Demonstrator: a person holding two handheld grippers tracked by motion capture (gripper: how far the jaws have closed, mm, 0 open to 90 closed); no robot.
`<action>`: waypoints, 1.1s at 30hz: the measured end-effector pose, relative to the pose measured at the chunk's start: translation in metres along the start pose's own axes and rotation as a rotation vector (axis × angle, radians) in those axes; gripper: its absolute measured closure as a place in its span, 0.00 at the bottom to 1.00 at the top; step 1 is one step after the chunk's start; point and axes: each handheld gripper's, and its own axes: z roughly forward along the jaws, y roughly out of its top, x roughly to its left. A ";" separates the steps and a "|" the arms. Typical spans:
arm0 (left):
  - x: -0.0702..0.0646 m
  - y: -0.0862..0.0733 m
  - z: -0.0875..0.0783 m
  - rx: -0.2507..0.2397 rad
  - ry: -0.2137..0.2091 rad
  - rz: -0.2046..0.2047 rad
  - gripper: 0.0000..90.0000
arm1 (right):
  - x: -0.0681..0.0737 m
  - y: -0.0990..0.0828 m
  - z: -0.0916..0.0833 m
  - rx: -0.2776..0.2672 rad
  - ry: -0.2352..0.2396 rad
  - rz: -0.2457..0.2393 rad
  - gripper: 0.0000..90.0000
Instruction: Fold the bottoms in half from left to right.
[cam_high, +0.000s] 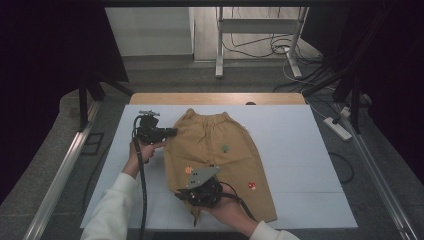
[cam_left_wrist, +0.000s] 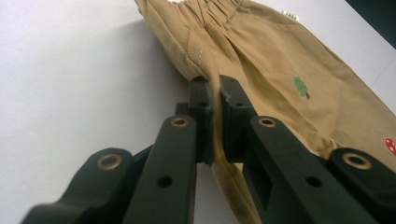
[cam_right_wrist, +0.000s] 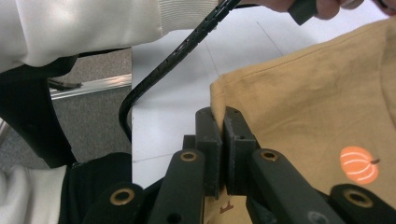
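Observation:
A pair of tan shorts (cam_high: 220, 145) lies flat on the white sheet, waistband toward the far side, with small tree, pumpkin and mushroom patches. My left gripper (cam_high: 174, 132) is shut on the shorts' left edge just below the waistband. In the left gripper view the jaws (cam_left_wrist: 215, 100) pinch a fold of the tan cloth (cam_left_wrist: 280, 70). My right gripper (cam_high: 179, 195) is shut on the lower left hem corner. In the right gripper view its jaws (cam_right_wrist: 220, 126) clamp the corner of the cloth (cam_right_wrist: 317, 102), near the orange pumpkin patch (cam_right_wrist: 358, 164).
The white sheet (cam_high: 295, 150) covers a wooden table (cam_high: 215, 98). Metal rails (cam_high: 60, 172) run along both sides. A stand (cam_high: 260, 25) and cables lie on the floor behind, and a power strip (cam_high: 337, 128) at the right. The left gripper's cable (cam_right_wrist: 187, 46) trails near my sleeve.

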 end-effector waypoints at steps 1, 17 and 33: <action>0.000 0.001 -0.003 -0.012 -0.006 -0.001 0.93 | 0.001 0.002 0.000 0.000 0.002 -0.002 0.96; -0.002 0.001 -0.003 -0.034 -0.013 -0.021 0.93 | -0.005 -0.008 -0.010 0.005 -0.013 0.034 0.96; -0.015 0.001 0.007 -0.033 -0.014 0.000 0.93 | -0.014 -0.030 -0.032 0.033 -0.051 0.086 0.96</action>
